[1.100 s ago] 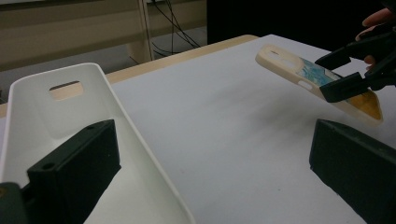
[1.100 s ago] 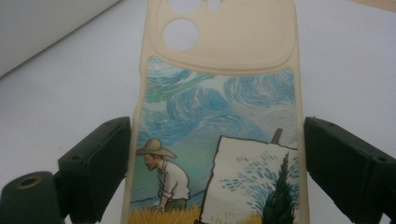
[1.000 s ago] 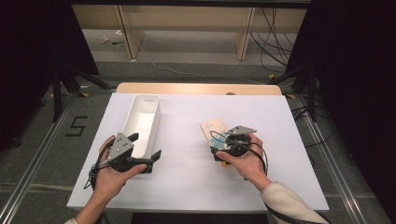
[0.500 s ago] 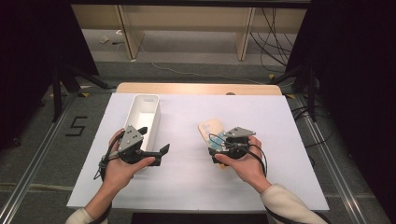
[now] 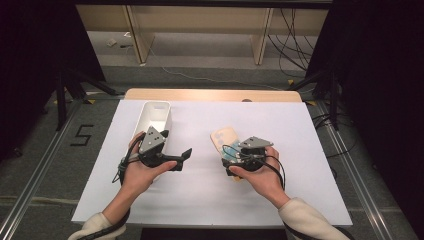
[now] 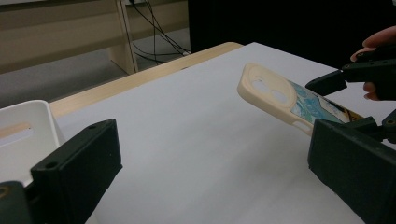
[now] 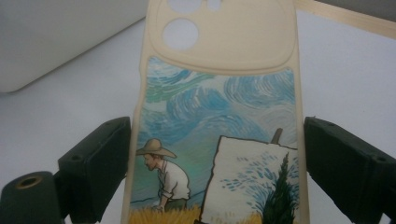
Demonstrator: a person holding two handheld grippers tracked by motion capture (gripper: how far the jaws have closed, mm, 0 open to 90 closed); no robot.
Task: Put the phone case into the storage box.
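High view: right gripper (image 5: 231, 162) clamped across a cream phone case (image 5: 223, 138), holding it tilted up off the white table (image 5: 310, 150). Left gripper (image 5: 182, 156) released, nothing between its jaws, aimed across at the case, white bin (image 5: 155, 116) just behind. Probably mid-handover or a two-handed regrip. Next: bring the spread jaws onto the free camera-cutout end before letting go.

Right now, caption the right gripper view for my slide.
Right claw gripping a painted phone case by its edges above the white table.
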